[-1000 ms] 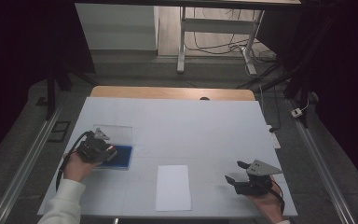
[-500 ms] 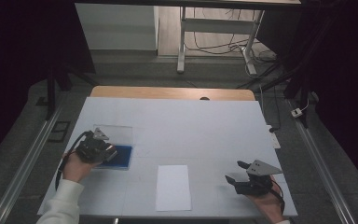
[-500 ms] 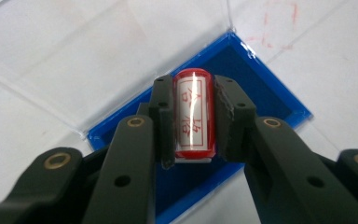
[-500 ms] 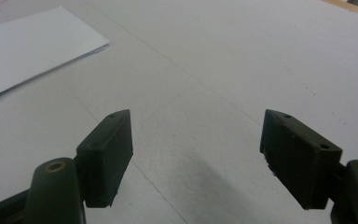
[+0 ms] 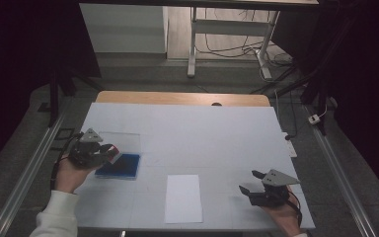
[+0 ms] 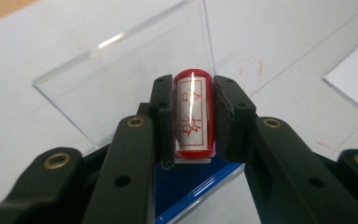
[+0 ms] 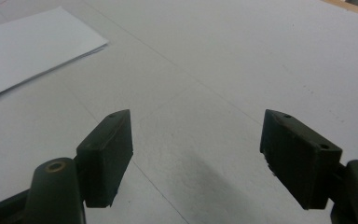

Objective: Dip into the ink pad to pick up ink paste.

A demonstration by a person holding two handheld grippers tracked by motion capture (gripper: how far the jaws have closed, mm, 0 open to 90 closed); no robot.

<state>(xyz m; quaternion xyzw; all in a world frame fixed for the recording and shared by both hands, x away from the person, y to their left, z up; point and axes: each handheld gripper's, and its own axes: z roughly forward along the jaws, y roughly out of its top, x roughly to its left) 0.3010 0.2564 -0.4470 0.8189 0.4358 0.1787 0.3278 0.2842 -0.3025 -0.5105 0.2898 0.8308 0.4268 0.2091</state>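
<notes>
My left gripper (image 6: 193, 86) is shut on a red-rimmed stamp (image 6: 194, 116) whose white face bears red characters. It hangs just above a blue ink pad (image 6: 186, 184) with its clear lid (image 6: 121, 79) lying open beyond it. In the high view the left gripper (image 5: 112, 152) is at the table's left, over the blue pad (image 5: 123, 167) and the lid (image 5: 127, 140). A white sheet of paper (image 5: 183, 197) lies at the front centre. At the front right my right gripper (image 5: 249, 181) is open, and nothing sits between its jaws (image 7: 196, 154).
A white cover spreads over the table (image 5: 202, 133), with a wooden strip along the far edge. The paper's corner (image 7: 28, 46) lies to the left of the right gripper. Faint red marks (image 6: 251, 67) dot the cover beside the lid. Metal rails run along both sides.
The left gripper has lifted a little off the blue pad with the stamp still in it. The right gripper has stayed where it was.
</notes>
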